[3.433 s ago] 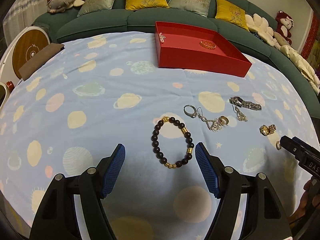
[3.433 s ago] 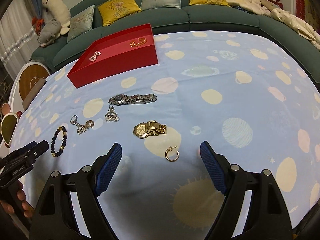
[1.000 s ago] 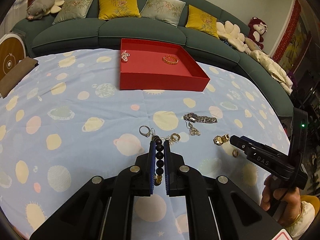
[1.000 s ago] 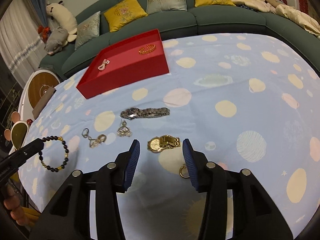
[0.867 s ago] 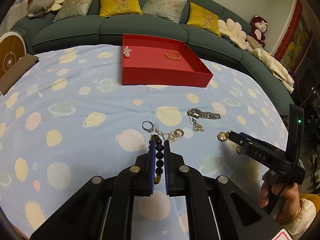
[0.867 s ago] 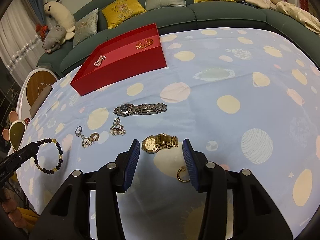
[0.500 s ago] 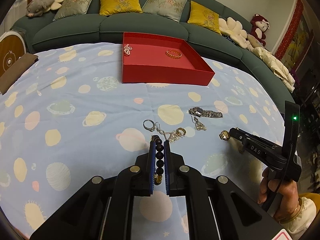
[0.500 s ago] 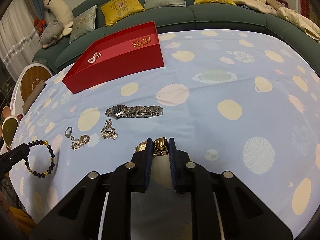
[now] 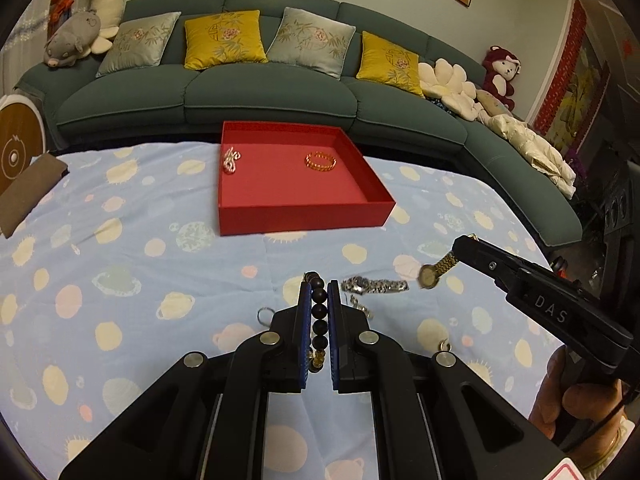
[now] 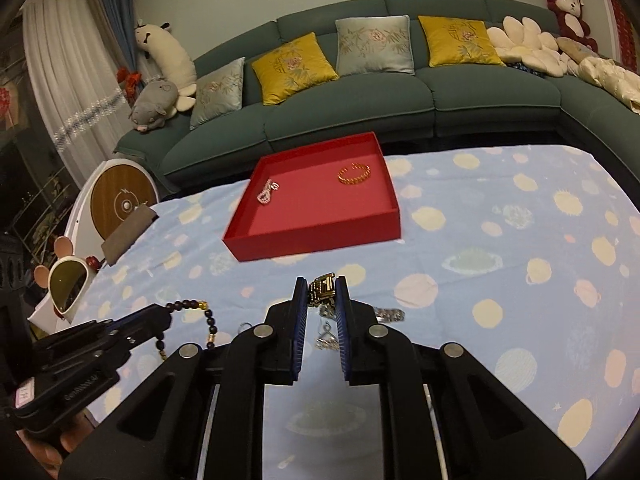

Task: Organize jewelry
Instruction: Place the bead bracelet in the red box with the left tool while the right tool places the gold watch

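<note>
The red tray (image 9: 304, 216) already holds a gold bangle (image 9: 320, 160) and a silver piece (image 9: 231, 160). The left gripper (image 9: 319, 300) clamps a beaded bracelet (image 9: 320, 312) and the right gripper (image 10: 322, 292) pinches a gold watch (image 10: 323, 286), both above the cloth. A silver watch (image 9: 374, 285) and small pieces remain loose.

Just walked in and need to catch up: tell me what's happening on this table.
A person is sorting jewelry with a gripper in each hand. The left gripper is shut on a dark beaded bracelet; the right gripper is shut on a gold watch, both lifted off the planet-print cloth. The red tray holds a gold bangle and a pale trinket. A silver watch and smaller pieces lie on the cloth.
</note>
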{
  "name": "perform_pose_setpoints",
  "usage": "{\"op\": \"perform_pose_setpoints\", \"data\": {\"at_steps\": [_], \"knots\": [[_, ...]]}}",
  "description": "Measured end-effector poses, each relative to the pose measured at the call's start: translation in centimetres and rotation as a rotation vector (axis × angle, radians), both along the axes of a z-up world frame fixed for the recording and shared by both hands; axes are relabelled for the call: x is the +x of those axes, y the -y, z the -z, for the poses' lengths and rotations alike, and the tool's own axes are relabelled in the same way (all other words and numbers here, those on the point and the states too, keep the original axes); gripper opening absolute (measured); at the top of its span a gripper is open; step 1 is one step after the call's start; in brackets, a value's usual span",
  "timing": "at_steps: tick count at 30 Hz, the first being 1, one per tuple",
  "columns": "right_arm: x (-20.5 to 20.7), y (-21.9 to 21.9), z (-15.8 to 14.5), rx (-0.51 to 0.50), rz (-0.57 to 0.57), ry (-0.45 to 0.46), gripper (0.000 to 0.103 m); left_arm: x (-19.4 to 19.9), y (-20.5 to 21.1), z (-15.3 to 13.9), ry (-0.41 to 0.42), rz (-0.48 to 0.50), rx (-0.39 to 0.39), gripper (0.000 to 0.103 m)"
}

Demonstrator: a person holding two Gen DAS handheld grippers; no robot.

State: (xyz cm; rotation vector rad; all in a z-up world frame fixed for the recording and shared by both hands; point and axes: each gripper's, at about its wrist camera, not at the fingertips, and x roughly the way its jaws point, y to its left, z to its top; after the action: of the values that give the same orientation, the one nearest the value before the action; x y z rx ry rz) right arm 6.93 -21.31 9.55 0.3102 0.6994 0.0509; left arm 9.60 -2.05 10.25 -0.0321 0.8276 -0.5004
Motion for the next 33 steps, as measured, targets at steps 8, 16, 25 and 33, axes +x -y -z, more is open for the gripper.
{"op": "perform_pose_setpoints", "data": {"at_steps": [8, 16, 25, 33], "knots": [[4.4, -1.1, -4.8, -0.027, -0.067, 0.059, 0.013, 3.3, 2.2, -4.4, 0.142, 0.02, 0.07, 0.005], [11.0, 0.1, -5.1, -0.046, -0.052, 0.077, 0.013, 10.1, 3.6, -4.5, 0.193, -0.013, 0.125, 0.005], [17.8, 2.5, -1.3, 0.027, -0.022, -0.001, 0.013, 17.3, 5.2, -0.9, 0.155, -0.045, 0.16, 0.006], [21.8, 2.6, 3.1, 0.006, -0.016, -0.073, 0.013, 21.8, 5.5, 3.4, 0.06, -0.065, 0.149, 0.006]]}}
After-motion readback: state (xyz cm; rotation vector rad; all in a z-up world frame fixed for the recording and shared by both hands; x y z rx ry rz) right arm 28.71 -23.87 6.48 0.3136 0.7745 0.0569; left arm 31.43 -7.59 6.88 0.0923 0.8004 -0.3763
